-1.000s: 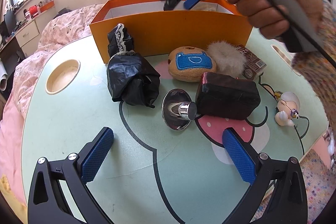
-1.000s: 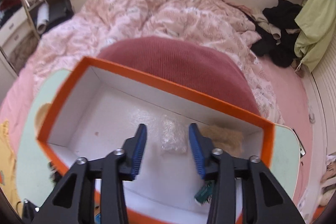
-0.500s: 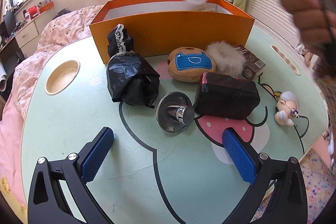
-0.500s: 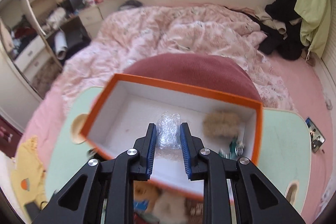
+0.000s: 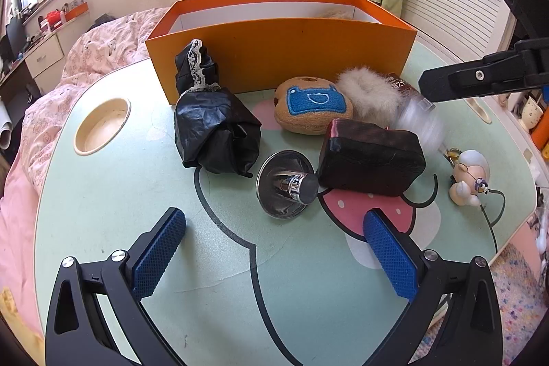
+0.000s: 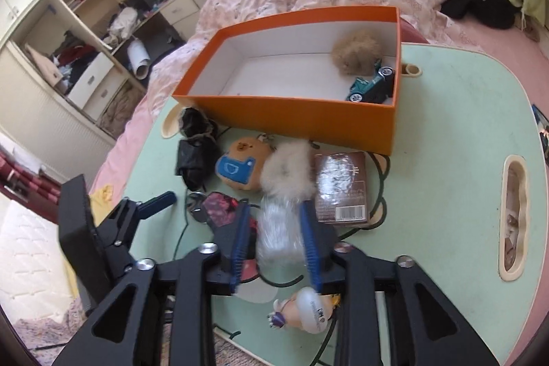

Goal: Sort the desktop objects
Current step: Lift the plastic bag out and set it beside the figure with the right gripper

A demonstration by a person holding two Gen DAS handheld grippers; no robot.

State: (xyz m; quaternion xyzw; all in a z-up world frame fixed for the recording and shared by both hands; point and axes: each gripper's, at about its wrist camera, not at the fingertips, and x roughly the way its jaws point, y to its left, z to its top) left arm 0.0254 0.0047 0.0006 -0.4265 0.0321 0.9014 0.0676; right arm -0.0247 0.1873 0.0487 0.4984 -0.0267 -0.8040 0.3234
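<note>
Waiting low over the near edge of the table [image 5: 103,211], the left gripper [image 5: 274,249] holds nothing, its jaws spread wide, apparently kept clear of the pile. In front of it lie a black bag [image 5: 216,132], a metal funnel [image 5: 286,182] and a dark block [image 5: 370,162], all unsorted. Behind them the orange box [image 5: 281,57], against the far edge, already holds a toy car [image 6: 372,84] and a tuft of fur [image 6: 357,52]. At the right, the right gripper [image 6: 274,228] has its jaws opening around a blurred clear plastic wad [image 6: 278,235], seemingly dropping loose above the table, outside the box.
</note>
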